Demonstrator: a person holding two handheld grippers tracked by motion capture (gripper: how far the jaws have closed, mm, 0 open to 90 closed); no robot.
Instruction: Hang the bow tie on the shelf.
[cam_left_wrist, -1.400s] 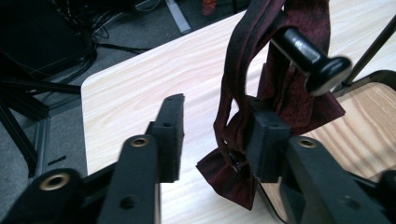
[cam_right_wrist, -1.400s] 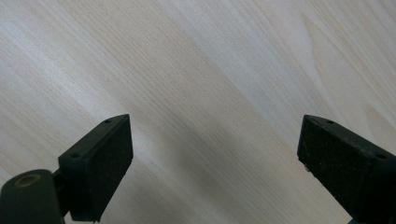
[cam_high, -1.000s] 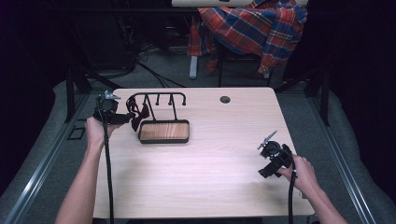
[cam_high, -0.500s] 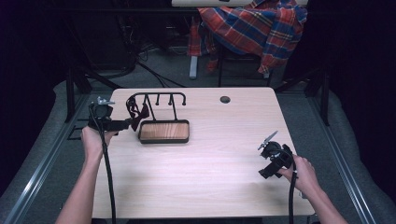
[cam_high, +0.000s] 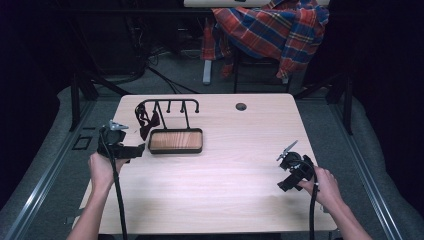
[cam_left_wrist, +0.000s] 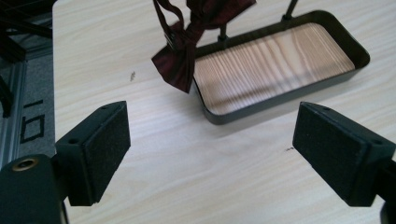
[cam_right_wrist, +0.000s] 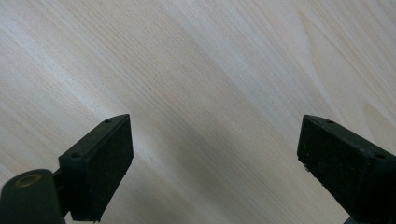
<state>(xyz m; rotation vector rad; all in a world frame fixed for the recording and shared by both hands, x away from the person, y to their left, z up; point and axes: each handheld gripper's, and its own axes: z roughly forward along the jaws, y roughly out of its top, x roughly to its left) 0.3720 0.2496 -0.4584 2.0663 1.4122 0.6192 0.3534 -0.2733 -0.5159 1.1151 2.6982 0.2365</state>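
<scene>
Hovering left claw (cam_left_wrist: 210, 154), jaws apart and empty, near bow tie (cam_left_wrist: 180, 70) hanging from rack (cam_high: 167, 106) over tray (cam_high: 176, 148), far left; likely lining up. Resting right claw (cam_high: 289, 175) apart, near right on worktop (cam_high: 235, 195).

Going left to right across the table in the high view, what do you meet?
Left gripper → dark red bow tie hanging on the black rack → tray → table hole → right gripper.
</scene>
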